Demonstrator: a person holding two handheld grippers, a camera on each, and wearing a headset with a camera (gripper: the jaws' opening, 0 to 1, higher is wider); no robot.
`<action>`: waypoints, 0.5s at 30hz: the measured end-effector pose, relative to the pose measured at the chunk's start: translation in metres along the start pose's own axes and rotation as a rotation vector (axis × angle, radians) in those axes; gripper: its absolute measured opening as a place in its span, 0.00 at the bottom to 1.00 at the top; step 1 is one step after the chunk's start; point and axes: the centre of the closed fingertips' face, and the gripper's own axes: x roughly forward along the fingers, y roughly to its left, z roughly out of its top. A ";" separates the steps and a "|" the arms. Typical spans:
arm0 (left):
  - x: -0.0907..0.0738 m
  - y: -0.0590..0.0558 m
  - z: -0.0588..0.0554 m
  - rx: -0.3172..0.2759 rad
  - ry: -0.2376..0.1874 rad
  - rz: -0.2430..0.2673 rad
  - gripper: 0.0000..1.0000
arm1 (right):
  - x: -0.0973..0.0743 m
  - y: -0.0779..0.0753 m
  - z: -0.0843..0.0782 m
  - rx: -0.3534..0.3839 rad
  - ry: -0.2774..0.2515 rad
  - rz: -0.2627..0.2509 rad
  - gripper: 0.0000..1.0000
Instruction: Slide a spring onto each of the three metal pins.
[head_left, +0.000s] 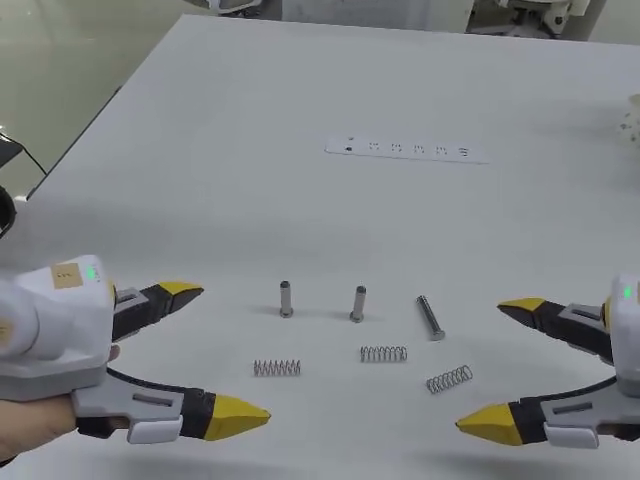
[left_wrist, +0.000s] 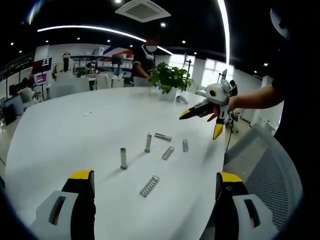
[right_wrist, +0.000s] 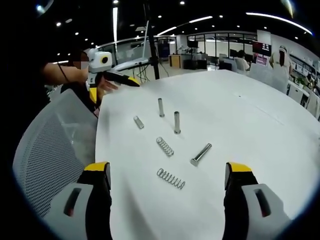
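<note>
We found the three metal pins in a short row on the near half of the white table (head_left: 300, 120). The left pin (head_left: 286, 299) and the middle pin (head_left: 358, 304) stood upright, near each other. The right pin (head_left: 430, 318) lay flat on its side just to the right of them.

The three springs lay loose in a second row, nearer to us than the pins. The left spring (head_left: 277, 368) lay on the near side of the left pin and the middle spring (head_left: 383, 353) on the near side of the middle pin. The right spring (head_left: 449, 379) sat aslant, near the lying pin. Each spring was apart from its pin, touching none.

The left gripper (head_left: 225, 350) was held at the left of the two rows. Its black jaws with yellow tips were spread wide, gripped nothing and pointed right toward the parts. The right gripper (head_left: 490, 365) faced it from the right side. Its jaws were likewise spread wide with nothing between them, and they pointed left. Pins and springs lay between the two grippers, clear of both.

Farther away, a flat white socket strip (head_left: 405, 150) lay across the middle of the table. In the left gripper view we saw a potted plant (left_wrist: 170, 77) standing at the table's edge behind the right gripper. In the right gripper view a grey mesh chair (right_wrist: 50, 145) stood beside the table's near edge.
</note>
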 end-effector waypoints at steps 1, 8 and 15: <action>0.000 0.000 0.000 -0.001 -0.001 0.000 0.98 | 0.000 0.000 0.000 0.002 0.000 0.001 0.95; 0.000 0.000 -0.001 -0.003 0.002 -0.001 0.98 | 0.001 -0.003 0.004 0.019 0.006 -0.004 0.92; -0.001 0.001 0.000 -0.015 -0.012 -0.002 0.98 | 0.004 -0.005 0.008 0.039 0.014 0.002 0.87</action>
